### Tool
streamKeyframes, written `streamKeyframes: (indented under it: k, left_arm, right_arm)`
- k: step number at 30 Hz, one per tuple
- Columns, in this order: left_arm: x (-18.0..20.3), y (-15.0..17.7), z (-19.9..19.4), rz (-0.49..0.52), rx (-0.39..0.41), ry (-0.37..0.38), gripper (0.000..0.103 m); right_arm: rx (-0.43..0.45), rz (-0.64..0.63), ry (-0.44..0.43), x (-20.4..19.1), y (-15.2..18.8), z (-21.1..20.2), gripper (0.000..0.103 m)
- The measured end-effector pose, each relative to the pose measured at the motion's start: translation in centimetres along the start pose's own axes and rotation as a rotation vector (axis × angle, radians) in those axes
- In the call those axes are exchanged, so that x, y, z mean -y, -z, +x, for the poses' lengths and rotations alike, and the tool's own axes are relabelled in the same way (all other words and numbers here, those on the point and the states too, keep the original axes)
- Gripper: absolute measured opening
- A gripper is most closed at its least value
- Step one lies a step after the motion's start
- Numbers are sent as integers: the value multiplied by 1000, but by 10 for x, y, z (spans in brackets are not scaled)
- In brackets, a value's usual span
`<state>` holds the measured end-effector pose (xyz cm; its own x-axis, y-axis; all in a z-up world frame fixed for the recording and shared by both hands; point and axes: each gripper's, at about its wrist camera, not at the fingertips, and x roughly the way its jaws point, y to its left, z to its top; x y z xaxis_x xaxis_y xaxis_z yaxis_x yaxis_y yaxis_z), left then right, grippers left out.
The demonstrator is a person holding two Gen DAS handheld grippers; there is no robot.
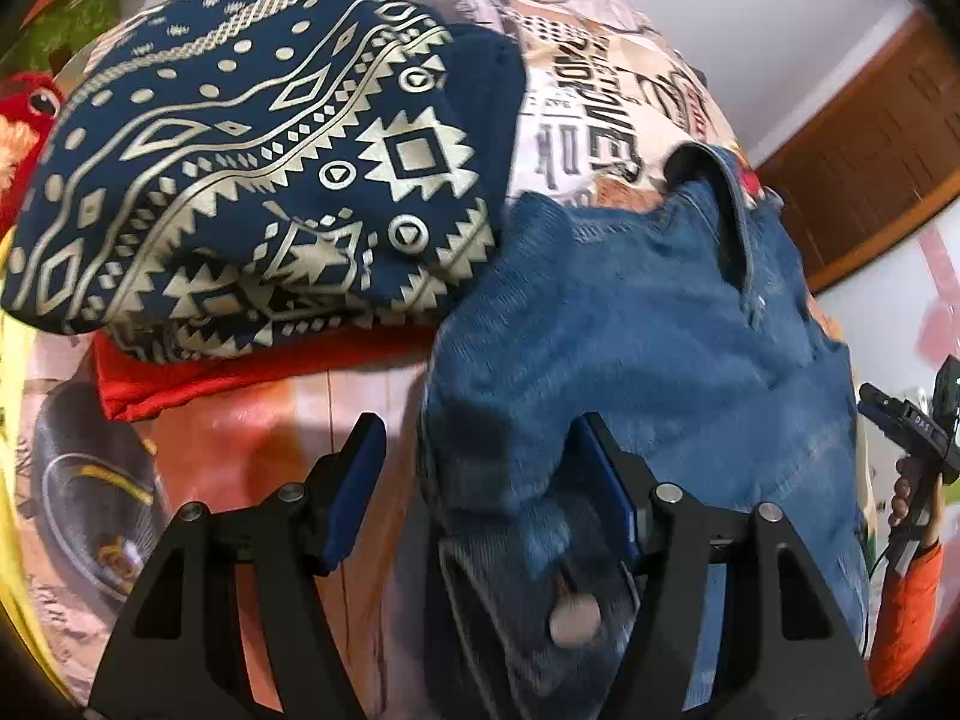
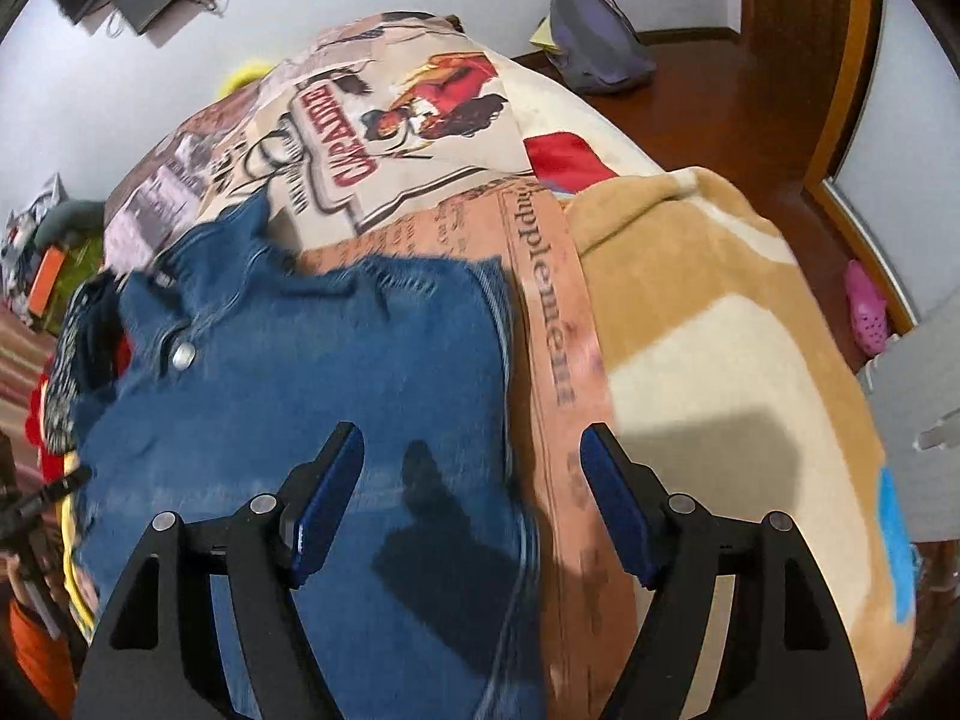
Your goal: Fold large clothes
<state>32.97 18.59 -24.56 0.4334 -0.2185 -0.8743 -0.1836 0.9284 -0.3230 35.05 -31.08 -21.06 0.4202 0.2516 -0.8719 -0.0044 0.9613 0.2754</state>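
A blue denim garment (image 1: 630, 348) lies folded on the printed bedspread (image 1: 576, 90); it also shows in the right wrist view (image 2: 336, 372), with a metal button (image 2: 183, 355). My left gripper (image 1: 480, 444) is open, its jaws wide apart, just over the denim's near left edge; denim and a button lie between its jaws. My right gripper (image 2: 471, 450) is open, hovering over the denim's right edge, one finger above the denim and one above the bedspread (image 2: 552, 324). The right gripper also shows in the left wrist view at the far right (image 1: 900, 420).
A folded navy patterned cloth (image 1: 258, 168) lies on a red garment (image 1: 180, 384) left of the denim. A tan and cream blanket (image 2: 720, 372) lies right of it. A purple bag (image 2: 594, 36) and pink shoe (image 2: 867, 312) are on the floor. Plush toys (image 1: 30, 108) sit at far left.
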Motion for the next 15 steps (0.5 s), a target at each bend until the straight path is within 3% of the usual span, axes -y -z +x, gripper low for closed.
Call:
streamKeyframes:
  k: [2,4,8,9,10,11,13,15]
  left_arm:
    - [-1,-3,5,-18,8,27,65]
    - [-1,-5,10,-25,17,45,65]
    - [0,-10,6,-34,99,3,65]
    - [0,-13,5,-38,112,14,61]
    - [1,-13,4,-43,120,32,49]
    - [2,-14,5,-49,112,54,42]
    - [7,-14,7,-45,88,47,13]
    - [15,-11,0,-4,106,12,10]
  right_arm:
    - [7,25,2,3,-6,12,71]
    - [0,41,-6,5,-9,22,62]
    - [26,-12,11,-4,-14,30,57]
    - [23,-26,13,-9,-14,31,45]
    - [13,-29,2,-10,-15,33,30]
    - [3,-24,4,-13,-14,34,27]
    - [21,-25,23,-14,-15,31,17]
    - [55,-24,8,-17,-14,18,13]
